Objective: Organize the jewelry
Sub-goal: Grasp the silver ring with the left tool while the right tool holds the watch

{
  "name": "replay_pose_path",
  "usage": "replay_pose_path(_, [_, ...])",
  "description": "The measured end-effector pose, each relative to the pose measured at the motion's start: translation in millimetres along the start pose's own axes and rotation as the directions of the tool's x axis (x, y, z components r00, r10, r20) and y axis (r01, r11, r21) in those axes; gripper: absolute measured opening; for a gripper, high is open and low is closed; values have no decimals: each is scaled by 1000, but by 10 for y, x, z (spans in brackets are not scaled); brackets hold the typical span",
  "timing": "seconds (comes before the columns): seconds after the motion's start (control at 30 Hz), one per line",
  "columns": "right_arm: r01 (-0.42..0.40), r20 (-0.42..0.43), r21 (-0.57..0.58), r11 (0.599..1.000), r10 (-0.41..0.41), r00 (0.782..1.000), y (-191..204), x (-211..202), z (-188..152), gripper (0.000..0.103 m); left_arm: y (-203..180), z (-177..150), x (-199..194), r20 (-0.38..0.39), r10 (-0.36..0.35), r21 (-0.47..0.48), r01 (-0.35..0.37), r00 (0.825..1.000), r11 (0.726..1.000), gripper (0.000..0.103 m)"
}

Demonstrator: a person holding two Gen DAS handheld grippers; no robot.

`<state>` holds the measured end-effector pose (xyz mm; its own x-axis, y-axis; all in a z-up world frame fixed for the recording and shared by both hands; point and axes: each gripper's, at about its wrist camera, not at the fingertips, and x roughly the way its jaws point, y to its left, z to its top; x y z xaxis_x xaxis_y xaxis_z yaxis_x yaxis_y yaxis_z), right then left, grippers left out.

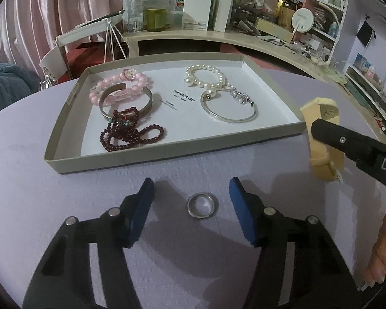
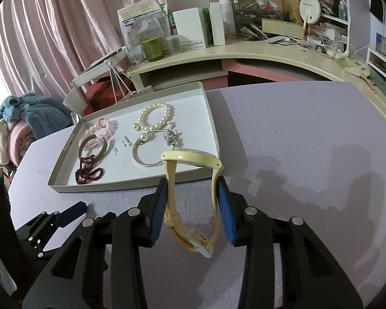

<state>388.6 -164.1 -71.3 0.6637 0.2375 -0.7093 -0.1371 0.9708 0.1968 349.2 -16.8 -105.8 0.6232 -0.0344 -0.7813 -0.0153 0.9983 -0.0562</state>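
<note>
Five bracelets already lie in the shallow grey cardboard tray (image 1: 64, 134); right gripper (image 2: 193, 206) clamps the cream-strapped wristwatch (image 2: 190, 159), left gripper (image 1: 191, 206) gapes wide around the steel ring (image 1: 202, 205).

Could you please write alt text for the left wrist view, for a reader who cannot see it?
The open left tool straddles a silver ring lying flat on the lilac table. Beyond it, a shallow box holds bracelets and beads. At right, the right tool holds a cream watch just outside the box.
</note>
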Motion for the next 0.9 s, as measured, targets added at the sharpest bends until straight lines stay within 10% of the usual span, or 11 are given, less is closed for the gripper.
replay_pose_path(0.5, [-9,4,-3,1000,9,1000,45,-20,20,40,8,-18,-7,11,27,7,-27,1000,1000,1])
replay_pose_path(0.8, [-14,9,2,1000,14,1000,58,-40,23,40,164,-63,-88,33,-46,-48,48,998,998,4])
replay_pose_path(0.9, [-14,10,7,1000,14,1000,37,-44,25,40,211,-90,-176,58,-59,-53,62,997,997,34])
